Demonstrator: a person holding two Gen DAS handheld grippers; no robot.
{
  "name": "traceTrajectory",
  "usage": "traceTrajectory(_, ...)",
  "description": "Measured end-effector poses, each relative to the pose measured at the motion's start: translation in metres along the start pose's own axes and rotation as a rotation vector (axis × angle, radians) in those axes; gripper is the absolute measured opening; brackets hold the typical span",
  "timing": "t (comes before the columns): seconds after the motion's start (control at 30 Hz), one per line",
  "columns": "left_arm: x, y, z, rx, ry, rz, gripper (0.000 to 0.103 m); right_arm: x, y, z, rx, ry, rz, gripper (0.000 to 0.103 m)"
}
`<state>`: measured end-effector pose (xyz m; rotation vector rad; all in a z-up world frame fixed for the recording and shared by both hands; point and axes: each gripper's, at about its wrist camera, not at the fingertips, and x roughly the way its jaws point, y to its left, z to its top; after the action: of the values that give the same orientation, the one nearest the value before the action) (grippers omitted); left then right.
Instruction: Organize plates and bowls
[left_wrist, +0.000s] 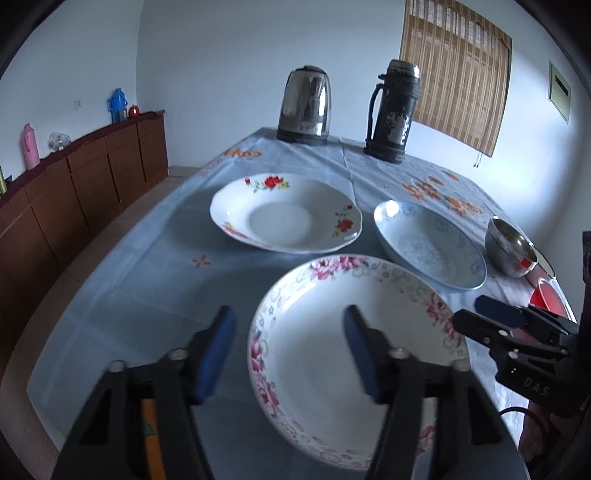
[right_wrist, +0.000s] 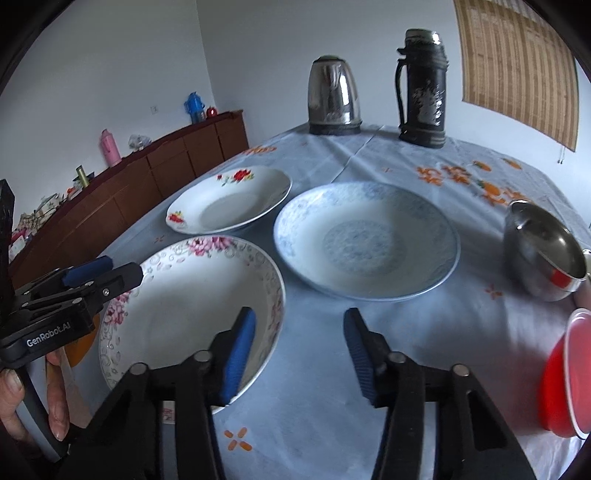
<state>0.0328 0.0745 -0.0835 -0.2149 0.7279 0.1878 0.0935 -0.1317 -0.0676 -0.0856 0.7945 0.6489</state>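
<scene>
Three deep plates sit on the blue tablecloth. A pink-flower plate (left_wrist: 354, 339) (right_wrist: 184, 310) is nearest. A red-flower plate (left_wrist: 284, 212) (right_wrist: 229, 199) lies behind it. A blue-patterned plate (left_wrist: 428, 243) (right_wrist: 365, 240) lies to its right. A steel bowl (left_wrist: 511, 247) (right_wrist: 543, 251) and a red bowl (left_wrist: 546, 295) (right_wrist: 569, 373) sit at the right edge. My left gripper (left_wrist: 290, 354) (right_wrist: 103, 271) is open and empty over the pink-flower plate's left rim. My right gripper (right_wrist: 299, 354) (left_wrist: 469, 314) is open and empty, by that plate's right rim.
A steel kettle (left_wrist: 304, 105) (right_wrist: 334, 98) and a dark thermos (left_wrist: 393, 110) (right_wrist: 423, 88) stand at the table's far end. A brown sideboard (left_wrist: 74, 184) with flasks runs along the left wall. The table edge drops off at left.
</scene>
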Motion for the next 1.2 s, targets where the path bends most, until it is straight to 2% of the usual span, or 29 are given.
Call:
traceTrajectory(0.03, 0.002, 0.000, -0.001, 0.000, 0.010, -0.007, 0.047, 0.004, 0.002, 0.000, -0.003, 0.015, 0.010, 0.048)
traceTrajectory(0.1, 0.004, 0.001, -0.003, -0.001, 0.017, -0.013, 0.045, 0.009, 0.005, -0.001, -0.009, 0.030, 0.022, 0.047)
traceTrajectory(0.17, 0.004, 0.000, -0.004, 0.007, 0.011, -0.011, 0.044, 0.015, 0.007, -0.001, -0.016, 0.058, 0.033, 0.036)
traceTrajectory(0.23, 0.004, 0.001, -0.003, 0.005, 0.010, -0.016, 0.043, 0.020, 0.006, -0.001, -0.013, 0.078, 0.046, 0.030)
traceTrajectory(0.33, 0.006, 0.000, -0.003, 0.012, 0.024, -0.032, 0.031, 0.023, 0.009, -0.002, -0.021, 0.091, 0.050, 0.030)
traceTrajectory(0.4, 0.009, -0.003, -0.006, 0.018, 0.038, -0.038, 0.030, 0.025, 0.011, -0.003, -0.025, 0.102, 0.059, 0.027)
traceTrajectory(0.47, 0.010, -0.006, -0.008, 0.025, 0.044, -0.045, 0.022, 0.027, 0.014, -0.003, -0.035, 0.111, 0.061, 0.023)
traceTrajectory(0.57, 0.012, -0.005, -0.010, 0.020, 0.050, -0.051, 0.017, 0.026, 0.016, -0.004, -0.044, 0.109, 0.063, 0.020)
traceTrajectory(0.7, 0.008, 0.001, -0.009, -0.007, 0.023, -0.026, 0.017, 0.026, 0.015, -0.005, -0.048, 0.104, 0.067, 0.020)
traceTrajectory(0.87, 0.003, 0.008, -0.006, -0.026, -0.003, -0.008, 0.023, 0.028, 0.015, -0.004, -0.054, 0.101, 0.067, 0.020)
traceTrajectory(1.0, 0.002, 0.006, -0.007, -0.020, -0.008, 0.008, 0.023, 0.028, 0.014, -0.004, -0.053, 0.099, 0.072, 0.020)
traceTrajectory(1.03, -0.001, 0.003, -0.007, 0.002, -0.027, 0.025, 0.026, 0.028, 0.014, -0.004, -0.052, 0.098, 0.074, 0.020)
traceTrajectory(1.1, -0.007, -0.001, -0.007, 0.021, -0.055, 0.035, 0.041, 0.027, 0.014, -0.005, -0.052, 0.097, 0.075, 0.020)
traceTrajectory(1.13, -0.008, 0.001, -0.007, 0.011, -0.060, 0.031, 0.053, 0.027, 0.014, -0.005, -0.053, 0.097, 0.074, 0.020)
traceTrajectory(1.2, -0.007, 0.005, -0.007, -0.003, -0.058, 0.041, 0.055, 0.027, 0.013, -0.005, -0.052, 0.095, 0.076, 0.020)
